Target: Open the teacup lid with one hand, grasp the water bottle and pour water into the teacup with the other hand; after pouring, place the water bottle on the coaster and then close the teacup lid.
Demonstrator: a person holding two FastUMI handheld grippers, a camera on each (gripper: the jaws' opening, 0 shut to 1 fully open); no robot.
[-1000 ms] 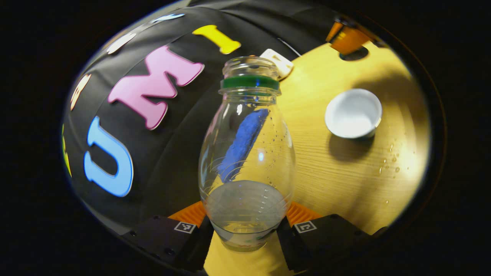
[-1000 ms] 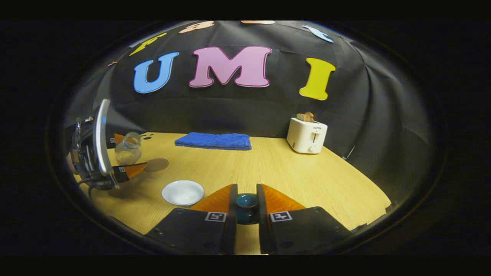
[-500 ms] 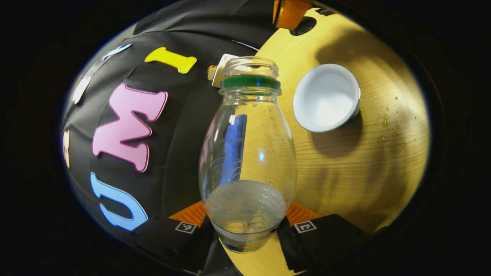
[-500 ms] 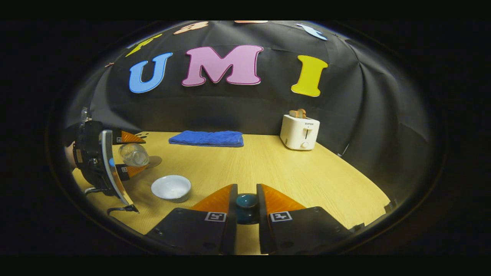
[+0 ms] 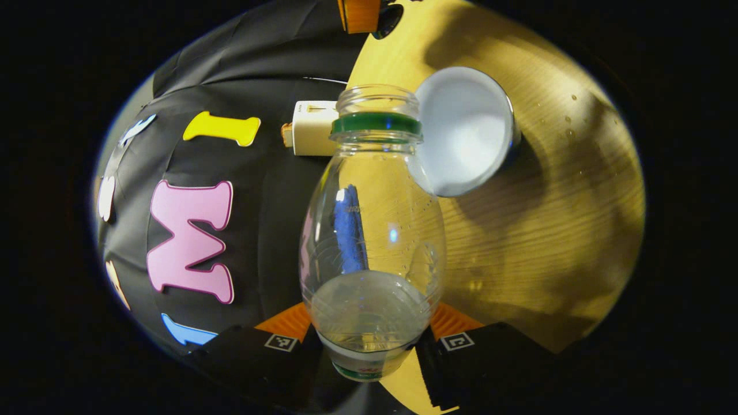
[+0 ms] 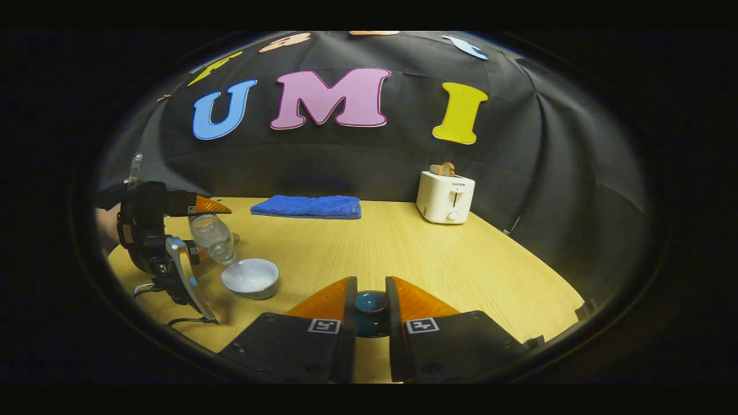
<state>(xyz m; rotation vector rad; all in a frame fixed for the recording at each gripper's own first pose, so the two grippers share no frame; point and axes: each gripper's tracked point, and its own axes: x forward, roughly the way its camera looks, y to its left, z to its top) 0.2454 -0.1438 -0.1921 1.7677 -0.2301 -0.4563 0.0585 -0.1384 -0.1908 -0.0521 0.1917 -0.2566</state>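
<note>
Water bottle (image 5: 372, 230) tipped, uncapped, little water inside, clamped in left hand-held gripper (image 5: 369, 343) | mouth over the white teacup (image 5: 470, 129) on worktop (image 5: 548, 242) | right hand-held gripper (image 6: 371, 311) clenched on teacup lid (image 6: 371, 308)

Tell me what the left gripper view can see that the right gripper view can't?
The left gripper view has the close look: the left gripper shut on the bottle, the green ring round its neck, a little water at its base, and drops spilled on the table.

The right gripper view has the right gripper shut on the cup lid and the whole blue towel lying flat.

Both show the bottle tipped toward the white cup, plus the toaster.
</note>
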